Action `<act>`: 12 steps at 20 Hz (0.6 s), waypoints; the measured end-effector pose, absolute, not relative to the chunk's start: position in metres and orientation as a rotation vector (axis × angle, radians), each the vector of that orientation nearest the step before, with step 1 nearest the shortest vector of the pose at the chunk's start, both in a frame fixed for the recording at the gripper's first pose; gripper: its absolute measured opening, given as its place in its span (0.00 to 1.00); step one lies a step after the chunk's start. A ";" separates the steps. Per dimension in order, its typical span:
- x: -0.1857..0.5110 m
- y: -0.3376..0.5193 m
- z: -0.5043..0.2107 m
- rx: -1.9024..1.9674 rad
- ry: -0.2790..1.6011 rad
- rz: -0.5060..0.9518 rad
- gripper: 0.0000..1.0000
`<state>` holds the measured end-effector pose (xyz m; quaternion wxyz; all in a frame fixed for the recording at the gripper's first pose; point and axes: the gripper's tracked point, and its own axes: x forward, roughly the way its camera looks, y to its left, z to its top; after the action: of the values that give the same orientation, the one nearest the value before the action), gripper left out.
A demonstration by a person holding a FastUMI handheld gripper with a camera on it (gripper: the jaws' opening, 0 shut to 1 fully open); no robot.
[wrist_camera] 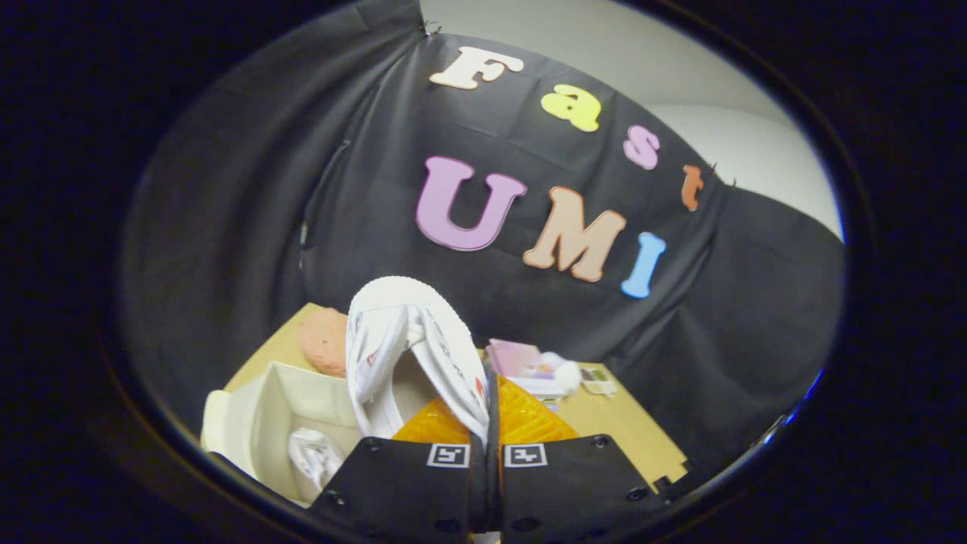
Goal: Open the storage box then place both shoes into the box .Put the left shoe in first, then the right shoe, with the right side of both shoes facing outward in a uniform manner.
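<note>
The gripper is holding a white shoe up off the table, its two flat fingers pressed nearly together on the thin edge of the shoe's opening. The shoe is hanging with its rounded, ribbed sole rim uppermost and its soft fabric upper, printed with small dark and red marks, folding down toward the fingers.

Below and to the left of the fingers, the storage box is standing open near the table's left edge; it is a cream, smooth-walled rectangular bin with rounded corners. Another white shoe, of the same printed fabric, is lying inside on the box's floor, toward the front.

Just ahead of the fingers and under the held shoe, an orange ridged plastic piece is lying on the light wooden table. Behind the box, near the table's far edge, a pinkish rounded lump is sitting. Further along that far edge, a pink flat item and some small pale objects are clustering together, too blurred to tell apart.
</note>
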<state>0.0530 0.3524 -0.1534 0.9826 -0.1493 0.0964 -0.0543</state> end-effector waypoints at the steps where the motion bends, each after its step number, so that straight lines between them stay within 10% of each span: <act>1: 0.057 0.360 -0.168 -0.285 0.230 -0.084 0.03; 12: 0.083 0.366 -0.280 -0.094 0.560 0.027 0.14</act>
<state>0.0828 0.3655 -0.2797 0.9599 -0.0462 0.2763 0.0131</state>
